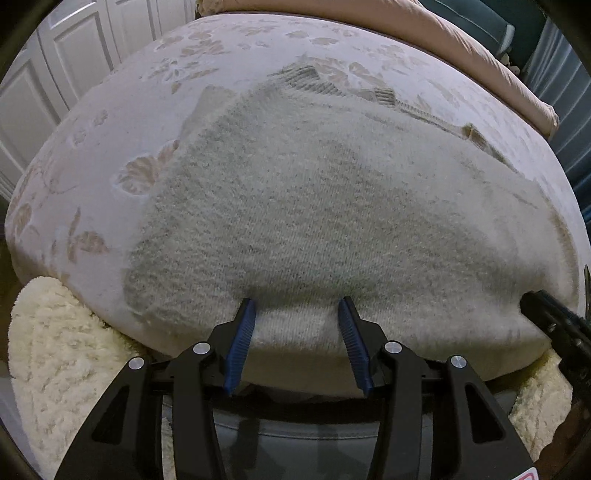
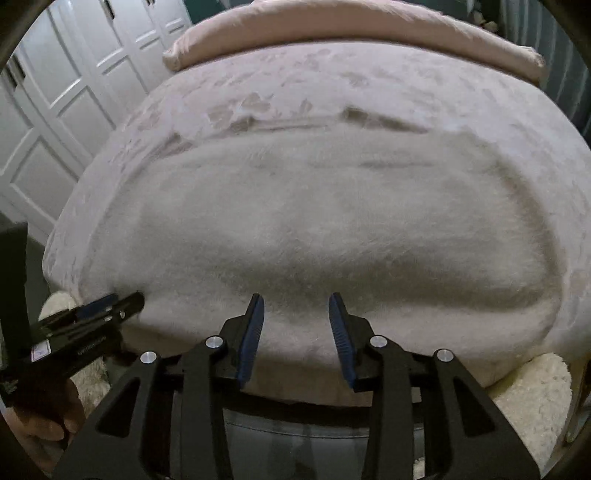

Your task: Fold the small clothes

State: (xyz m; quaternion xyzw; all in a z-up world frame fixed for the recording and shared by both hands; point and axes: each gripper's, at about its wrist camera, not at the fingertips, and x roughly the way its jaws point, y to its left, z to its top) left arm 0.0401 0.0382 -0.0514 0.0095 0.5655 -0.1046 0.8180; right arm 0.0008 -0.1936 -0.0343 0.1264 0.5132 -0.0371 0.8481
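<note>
A fuzzy pale grey knit garment [image 1: 314, 206] lies spread flat on a bed, its ribbed edge [image 1: 314, 75] at the far side. It also shows in the right wrist view [image 2: 314, 221], blurred. My left gripper [image 1: 297, 306] is open at the garment's near edge, towards its left part, jaws apart with knit between them. My right gripper [image 2: 296, 301] is open at the same near edge further right. Each gripper shows in the other's view: the right at the edge [image 1: 532, 299], the left from the side [image 2: 122, 301].
The bed cover [image 1: 122, 122] is pale pink with a flower pattern. A pink pillow or folded duvet [image 2: 351, 26] lies along the far side. Cream fluffy fabric [image 1: 62, 358] hangs below the near edge. White panelled wardrobe doors [image 2: 62, 96] stand at left.
</note>
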